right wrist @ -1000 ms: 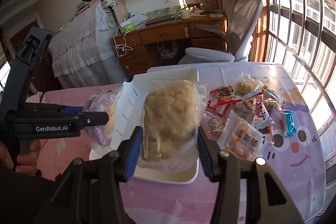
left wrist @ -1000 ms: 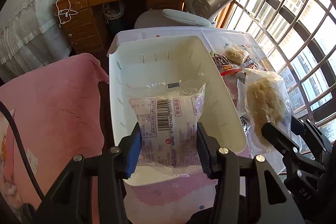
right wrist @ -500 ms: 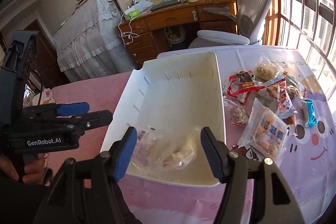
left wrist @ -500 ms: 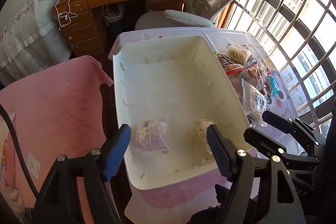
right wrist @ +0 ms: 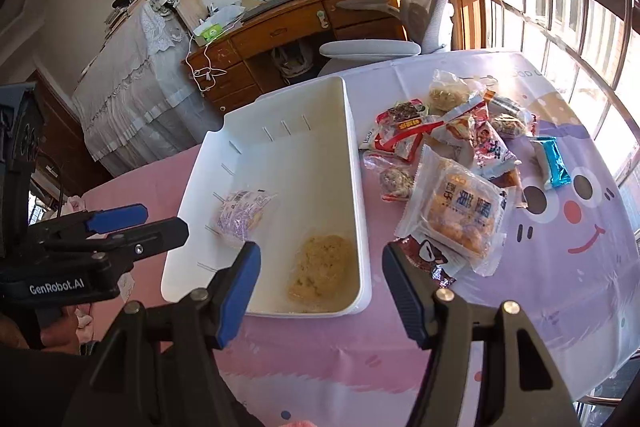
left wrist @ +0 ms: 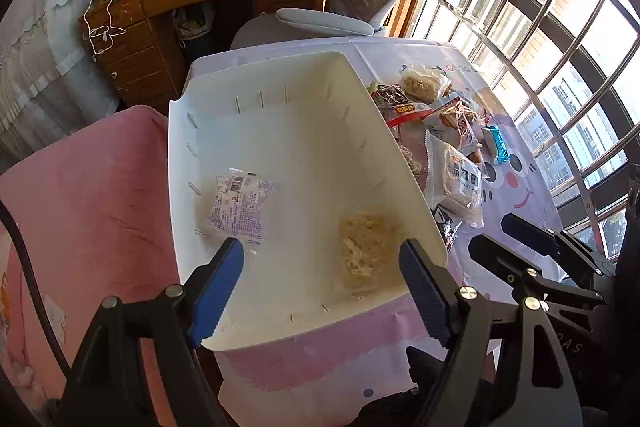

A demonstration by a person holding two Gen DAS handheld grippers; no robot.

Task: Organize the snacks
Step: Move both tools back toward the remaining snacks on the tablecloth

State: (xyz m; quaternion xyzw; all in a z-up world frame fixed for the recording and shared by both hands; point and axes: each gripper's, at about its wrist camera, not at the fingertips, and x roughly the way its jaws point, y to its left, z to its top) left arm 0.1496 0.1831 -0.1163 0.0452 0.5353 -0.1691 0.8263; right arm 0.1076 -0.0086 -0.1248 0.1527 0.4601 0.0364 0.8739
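A white bin (left wrist: 376, 131) (right wrist: 356, 163) stands on the table. Inside lie a purple-printed snack pack (left wrist: 240, 207) (right wrist: 242, 213) at the left and a clear pack of pale noodle-like snack (left wrist: 370, 247) (right wrist: 320, 267) at the near right. My left gripper (left wrist: 322, 291) is open and empty above the bin's near edge; it also shows in the right wrist view (right wrist: 132, 223). My right gripper (right wrist: 320, 291) is open and empty over the bin's near right corner; it also shows in the left wrist view (left wrist: 520, 243). A pile of snack packs (right wrist: 452, 163) (left wrist: 444, 131) lies right of the bin.
The table has a pink and lilac cartoon cloth (right wrist: 560, 227). A blue wrapped bar (right wrist: 554, 163) lies at the far right of the pile. A grey office chair (right wrist: 416, 11) and a wooden desk (right wrist: 288, 27) stand behind. Windows (left wrist: 560, 27) line the right side.
Both grippers let go of their packs, which now lie in the bin. Both jaws opened wide and the grippers pulled back and up from the bin.
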